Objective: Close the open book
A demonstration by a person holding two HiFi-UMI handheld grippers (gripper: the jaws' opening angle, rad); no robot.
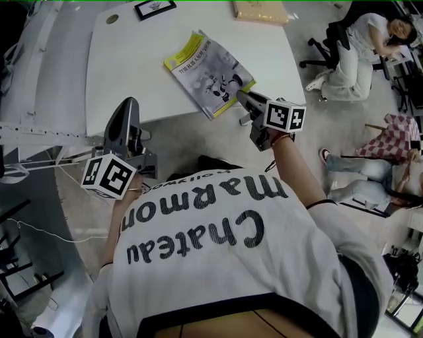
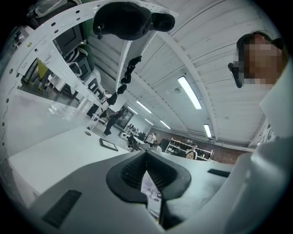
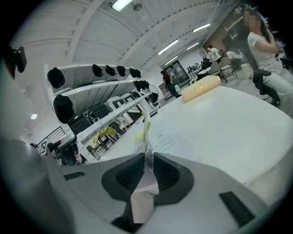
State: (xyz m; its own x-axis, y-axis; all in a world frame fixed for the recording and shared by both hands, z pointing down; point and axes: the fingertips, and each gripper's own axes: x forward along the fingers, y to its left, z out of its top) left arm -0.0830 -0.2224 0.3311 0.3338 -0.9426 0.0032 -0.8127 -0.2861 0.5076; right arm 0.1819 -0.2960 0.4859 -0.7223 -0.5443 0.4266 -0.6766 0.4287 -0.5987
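Book was found near the table's front edge, its cover's near corner clamped in the right gripper. Left gripper was held off the edge, tips together, empty. Lots of bare tabletop was seen left of it.

White tabletop has a small black-framed picture at the far edge, a round dark disc near the far-left corner and a tan padded parcel far right. Off right, someone in white sits in an office chair, with a checkered bag nearby.
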